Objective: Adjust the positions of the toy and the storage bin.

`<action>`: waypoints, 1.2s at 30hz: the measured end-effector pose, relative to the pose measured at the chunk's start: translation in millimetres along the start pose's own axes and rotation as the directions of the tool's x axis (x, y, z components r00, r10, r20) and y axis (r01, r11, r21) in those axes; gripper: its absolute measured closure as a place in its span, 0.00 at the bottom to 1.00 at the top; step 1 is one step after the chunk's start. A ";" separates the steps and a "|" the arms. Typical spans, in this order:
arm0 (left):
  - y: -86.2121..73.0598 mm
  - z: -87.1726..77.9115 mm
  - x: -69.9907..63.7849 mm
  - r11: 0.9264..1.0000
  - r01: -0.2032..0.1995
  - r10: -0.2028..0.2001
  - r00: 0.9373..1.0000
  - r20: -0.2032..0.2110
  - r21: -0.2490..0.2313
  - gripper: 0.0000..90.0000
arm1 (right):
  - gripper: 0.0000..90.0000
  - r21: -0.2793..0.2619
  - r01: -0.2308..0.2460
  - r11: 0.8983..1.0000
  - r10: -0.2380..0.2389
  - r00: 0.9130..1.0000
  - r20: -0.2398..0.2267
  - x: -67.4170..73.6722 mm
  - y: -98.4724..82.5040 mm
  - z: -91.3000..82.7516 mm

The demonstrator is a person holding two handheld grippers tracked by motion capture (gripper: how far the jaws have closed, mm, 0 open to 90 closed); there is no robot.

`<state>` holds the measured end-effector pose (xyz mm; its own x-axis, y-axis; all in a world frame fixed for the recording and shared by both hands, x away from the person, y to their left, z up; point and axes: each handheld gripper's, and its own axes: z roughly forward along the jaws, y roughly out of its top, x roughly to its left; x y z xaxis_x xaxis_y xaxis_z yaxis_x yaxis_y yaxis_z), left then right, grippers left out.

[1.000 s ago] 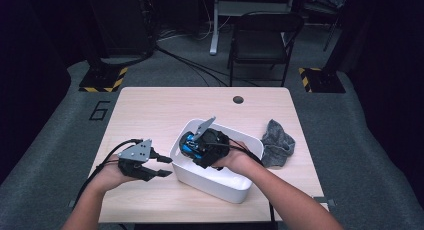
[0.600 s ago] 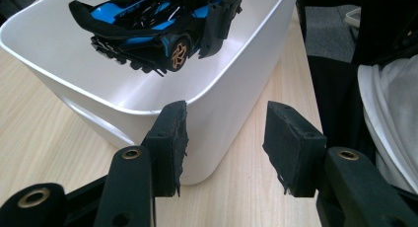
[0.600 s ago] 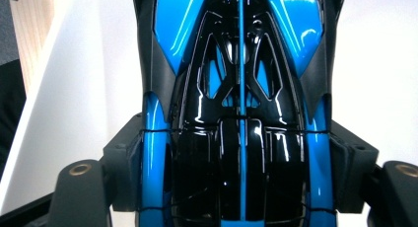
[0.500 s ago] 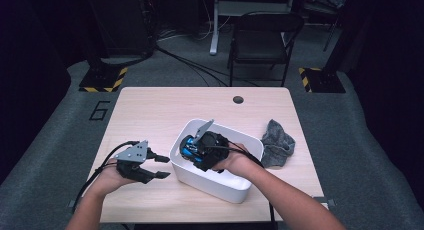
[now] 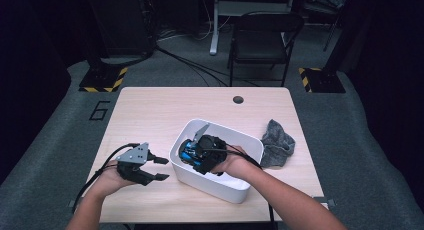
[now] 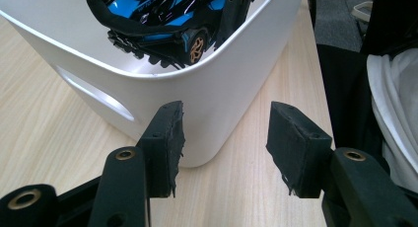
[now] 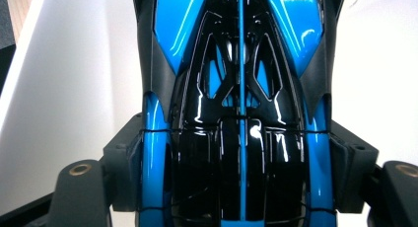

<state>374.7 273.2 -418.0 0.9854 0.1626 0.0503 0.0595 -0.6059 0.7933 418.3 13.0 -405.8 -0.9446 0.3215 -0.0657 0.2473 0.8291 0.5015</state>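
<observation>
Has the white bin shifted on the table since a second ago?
No. In the high view the white bin keeps its place against the table's round hole and the grey cloth beside it.

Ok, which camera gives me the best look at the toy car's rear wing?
The left gripper view: the toy car sits above the white bin's rim, its rear wing in profile. The right gripper view shows only its blue and black bodywork close up between the jaws. In the high view it is small, partly behind the right gripper.

Large numeral "6" marked on grey floor mat (image 5: 100, 110)
</observation>
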 end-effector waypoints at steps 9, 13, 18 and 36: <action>-5.0 7.8 1.6 1.000 0.005 -0.005 1.000 0.003 0.017 0.53 | 0.29 0.016 0.002 1.000 -0.001 1.000 -0.013 1.9 2.0 6.1; -5.8 9.3 1.0 1.000 0.009 -0.009 1.000 0.008 0.009 0.53 | 0.29 0.021 -0.002 1.000 0.002 1.000 -0.013 1.4 1.3 8.1; -7.2 12.8 0.9 1.000 0.011 -0.011 1.000 0.012 0.007 0.53 | 0.29 0.028 -0.006 1.000 0.007 1.000 -0.019 0.4 -0.1 11.1; -9.4 15.1 0.7 1.000 0.016 -0.016 1.000 0.018 0.005 0.54 | 0.29 0.071 -0.017 0.997 0.019 1.000 -0.017 -0.1 0.2 25.6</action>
<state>377.2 267.3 -434.5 0.9871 0.1580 0.0266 0.0759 -0.6073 0.7909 424.0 24.9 -427.8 -0.9433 0.3292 -0.0420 0.2784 0.8539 0.4398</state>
